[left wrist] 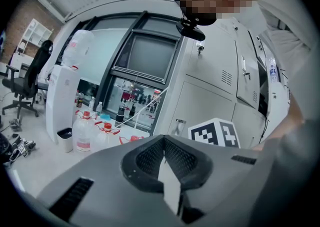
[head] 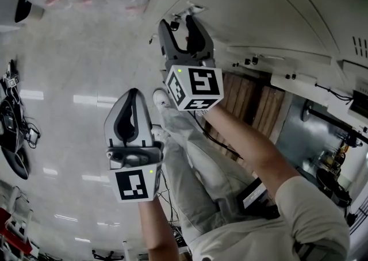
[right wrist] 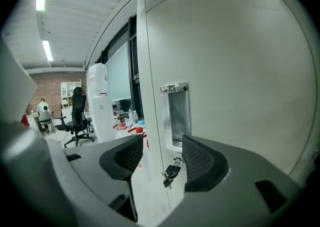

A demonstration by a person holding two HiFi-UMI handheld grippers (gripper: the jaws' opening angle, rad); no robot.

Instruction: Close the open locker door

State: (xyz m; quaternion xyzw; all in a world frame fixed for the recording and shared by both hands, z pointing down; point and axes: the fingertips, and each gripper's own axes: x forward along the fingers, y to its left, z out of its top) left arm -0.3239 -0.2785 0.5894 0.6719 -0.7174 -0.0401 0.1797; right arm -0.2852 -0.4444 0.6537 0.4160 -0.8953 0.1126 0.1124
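The open white locker door fills the right gripper view, and its free edge runs upright between my jaws. A recessed metal handle sits on it, with a key hanging below. My right gripper is open, one finger on each side of the door's edge, and I cannot tell if it touches. In the head view the right gripper is up against the door near the handle. My left gripper is shut on nothing, held over the floor lower left of the right one.
White lockers stand ahead of the left gripper, with large water bottles on the floor by a white dispenser. An office chair is far left. The person's legs and shoes are below me; cables lie left.
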